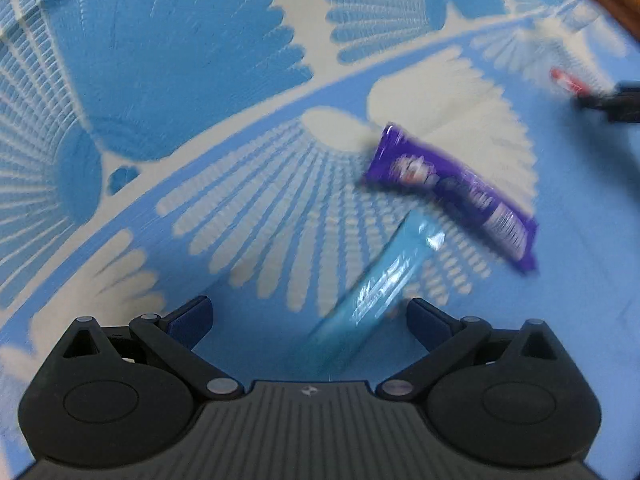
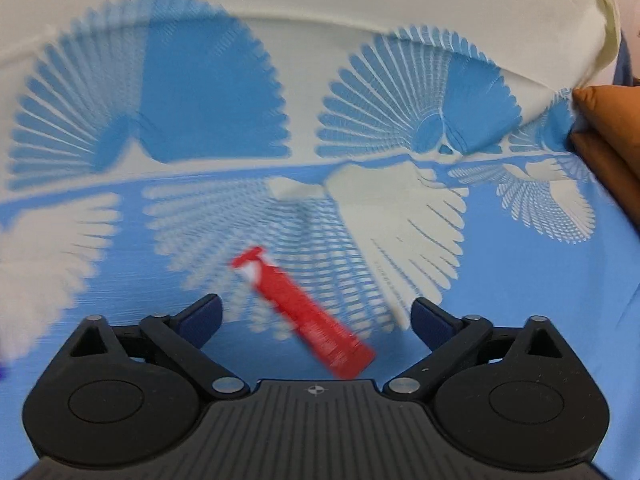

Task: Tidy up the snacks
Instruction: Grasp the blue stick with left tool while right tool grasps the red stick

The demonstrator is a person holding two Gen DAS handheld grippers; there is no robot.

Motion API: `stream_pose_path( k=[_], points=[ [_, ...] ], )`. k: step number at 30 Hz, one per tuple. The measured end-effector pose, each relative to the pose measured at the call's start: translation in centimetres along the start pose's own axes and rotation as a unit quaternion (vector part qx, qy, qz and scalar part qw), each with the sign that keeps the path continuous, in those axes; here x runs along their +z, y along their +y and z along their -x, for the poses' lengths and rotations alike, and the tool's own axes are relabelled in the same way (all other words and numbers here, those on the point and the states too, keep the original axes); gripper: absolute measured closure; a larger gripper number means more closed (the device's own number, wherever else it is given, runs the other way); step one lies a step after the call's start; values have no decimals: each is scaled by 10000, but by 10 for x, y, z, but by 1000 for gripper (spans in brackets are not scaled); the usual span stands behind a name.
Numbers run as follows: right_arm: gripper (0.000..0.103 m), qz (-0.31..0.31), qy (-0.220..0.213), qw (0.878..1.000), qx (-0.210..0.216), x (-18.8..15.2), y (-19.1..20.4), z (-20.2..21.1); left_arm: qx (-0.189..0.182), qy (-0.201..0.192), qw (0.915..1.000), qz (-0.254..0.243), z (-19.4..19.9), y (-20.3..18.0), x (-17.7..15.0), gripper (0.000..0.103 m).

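Both views blurred. Left gripper (image 1: 310, 322): fingers wide, nothing held; a light blue snack bar (image 1: 376, 292) lies between them, lower centre of the left wrist view, pads apparently not touching it. A purple snack bar (image 1: 452, 196) lies just above, centre right, its edge meeting or overlapping the blue bar's far end; cannot tell which. Right gripper (image 2: 316, 322): fingers wide, nothing held; a red snack bar (image 2: 304, 316) lies diagonally between them, lower centre of the right wrist view, and also shows small at the upper right of the left view. All three rest on a blue and cream patterned cloth (image 2: 540, 292); whether a worktop or a bed lies under it is unclear. Judgement: step in hand is lining up for two pickups. Do it well by centring each bar across its short width, lowering to the cloth, closing without pinching fabric or nudging the purple bar. No box, tray or other container in view.
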State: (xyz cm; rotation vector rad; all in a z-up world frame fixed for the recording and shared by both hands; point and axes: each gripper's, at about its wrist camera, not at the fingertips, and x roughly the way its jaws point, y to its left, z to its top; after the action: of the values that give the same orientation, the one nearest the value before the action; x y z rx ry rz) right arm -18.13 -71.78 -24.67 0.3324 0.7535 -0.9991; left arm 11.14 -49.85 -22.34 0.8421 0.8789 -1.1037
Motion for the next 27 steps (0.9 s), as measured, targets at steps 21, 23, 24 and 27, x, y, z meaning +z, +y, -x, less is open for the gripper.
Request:
stream_pose_path(
  k=[21,23,24,27],
  points=[
    [87,-415,-752,9920,926,-48,17,84,-922,-572,9936,310,80,-30,-38,90],
    [87,-696,-941,9863,1165,-60,22,120,-936,-662,9928,335,107,-35,-56,90],
    [87,-855,-1059,9825,1269,-67,26,140,-938,-704,9925,346,120,-38,-64,90],
    [87,-1159,-1266,9736,1506,-87,39,198,-1004,-873,9902,433,162,-42,-92,90]
  ],
)
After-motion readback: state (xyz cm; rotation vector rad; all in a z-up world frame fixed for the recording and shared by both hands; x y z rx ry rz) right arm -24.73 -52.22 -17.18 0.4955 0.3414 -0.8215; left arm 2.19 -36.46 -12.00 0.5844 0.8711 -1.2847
